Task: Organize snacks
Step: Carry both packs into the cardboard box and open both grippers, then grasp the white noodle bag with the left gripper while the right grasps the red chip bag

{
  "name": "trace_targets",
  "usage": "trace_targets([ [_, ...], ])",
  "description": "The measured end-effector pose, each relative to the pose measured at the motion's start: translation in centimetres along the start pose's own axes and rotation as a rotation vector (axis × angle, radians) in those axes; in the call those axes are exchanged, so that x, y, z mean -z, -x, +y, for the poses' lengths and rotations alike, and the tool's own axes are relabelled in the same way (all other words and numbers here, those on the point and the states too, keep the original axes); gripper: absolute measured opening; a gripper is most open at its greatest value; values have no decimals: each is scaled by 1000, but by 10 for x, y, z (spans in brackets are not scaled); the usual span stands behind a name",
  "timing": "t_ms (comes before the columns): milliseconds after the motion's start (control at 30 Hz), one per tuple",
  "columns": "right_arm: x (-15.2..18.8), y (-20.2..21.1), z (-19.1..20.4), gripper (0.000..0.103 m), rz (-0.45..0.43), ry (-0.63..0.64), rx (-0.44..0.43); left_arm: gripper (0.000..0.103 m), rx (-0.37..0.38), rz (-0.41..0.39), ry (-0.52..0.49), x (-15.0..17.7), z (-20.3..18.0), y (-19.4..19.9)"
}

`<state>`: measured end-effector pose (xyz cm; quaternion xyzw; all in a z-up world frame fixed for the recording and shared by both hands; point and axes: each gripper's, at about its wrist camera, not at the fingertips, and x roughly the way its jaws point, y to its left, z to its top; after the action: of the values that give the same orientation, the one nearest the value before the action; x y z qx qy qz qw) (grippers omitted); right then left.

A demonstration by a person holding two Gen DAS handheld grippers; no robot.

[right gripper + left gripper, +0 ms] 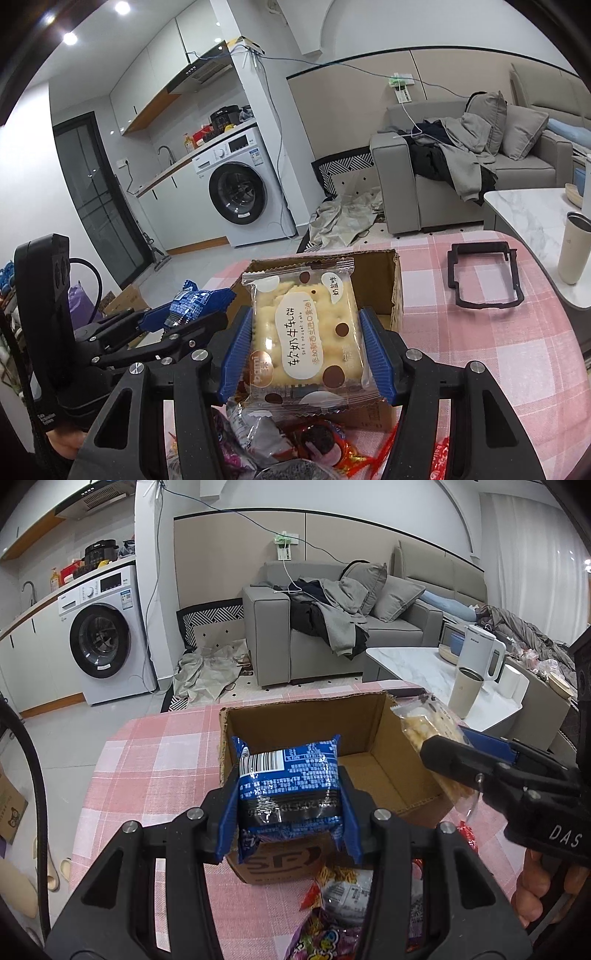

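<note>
On the left, the left gripper [290, 797] is held above the near edge of an open cardboard box [373, 771], its two blue-padded fingers [229, 812] spread about as wide as a snack pack and pinching a blue snack packet [290, 775] from both sides. The packet stands upright between the pads, its barcode facing the camera, and hangs over the near left part of the box. The box sits on a table covered with a pink checked cloth [159, 753], and what shows of its inside holds no snacks. To the right, the right gripper [306, 343] is also over the box, slightly toward its right wall. Its blue pads [376, 354] are parted to the width of a clear cracker packet [304, 332] and press on its two side edges. This packet holds pale square crackers and carries brown dots and printed Chinese text. In the left wrist view the same packet [430, 734] is tilted above the right rim of the box. Below both grippers, on the cloth just in front of the box, lies a loose heap of other snacks [295, 443] in red, purple and grey wrappers. Farther right on the cloth lies a black plastic frame [484, 277], well apart from the box.
</note>
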<state>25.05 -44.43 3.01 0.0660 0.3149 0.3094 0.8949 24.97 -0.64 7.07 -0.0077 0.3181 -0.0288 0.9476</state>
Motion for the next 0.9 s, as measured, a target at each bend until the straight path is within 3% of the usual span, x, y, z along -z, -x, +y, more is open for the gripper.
trace_targets([
  [333,-5,-16,-2,62,26,7,5,46,16,31,18,-4,9,-24],
  [400,-7,-12,0,71,25,25,11,54,17,42,24,-4,11,-22],
  [533,-6,6,4,92,13,44,24,85,14,24,48,3,17,-2],
  [567,-5,11,4,98,13,45,26,85,11,19,45,7,17,4],
  [633,0,22,5,101,18,45,32,89,10,21,38,12,18,13],
  [733,10,36,8,102,32,58,56,102,2,20,48,19,20,28],
  [900,32,54,10,102,61,64,67,102,-10,21,42,37,24,54],
])
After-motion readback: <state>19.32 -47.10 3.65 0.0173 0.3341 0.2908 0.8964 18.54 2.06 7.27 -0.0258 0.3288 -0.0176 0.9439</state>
